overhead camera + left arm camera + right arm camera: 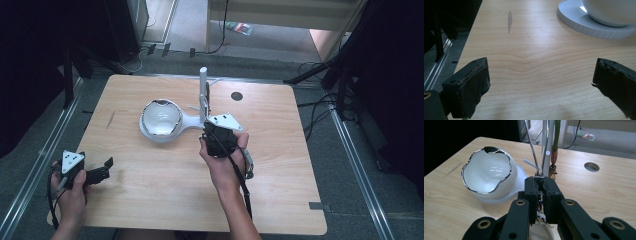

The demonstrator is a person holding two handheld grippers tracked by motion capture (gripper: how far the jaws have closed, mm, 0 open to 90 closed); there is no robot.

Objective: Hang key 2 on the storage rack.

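On the tabletop (150, 190) sits a white bowl (161, 119) with a wavy chrome rim, resting on a round white base (150, 134) with a ribbed edge. An arm of that base runs right toward a white post (203, 87) standing upright behind it. Beside the post, in the right gripper view, hang thin chrome wires (534, 152) and a green cord with a brown end (554, 150). A round hole (236, 96) lies in the tabletop near the far edge, right of the post. A dark streak (110, 120) marks the wood left of the bowl.

The right tongs (206, 129) are just right of the bowl, at the foot of the post, jaws pressed together on the lower end of the chrome wires, where a small metal piece shows between the tips.

The left tongs (106, 166) rest near the tabletop's near left corner, well apart from the bowl, jaws spread wide with only bare wood between them.
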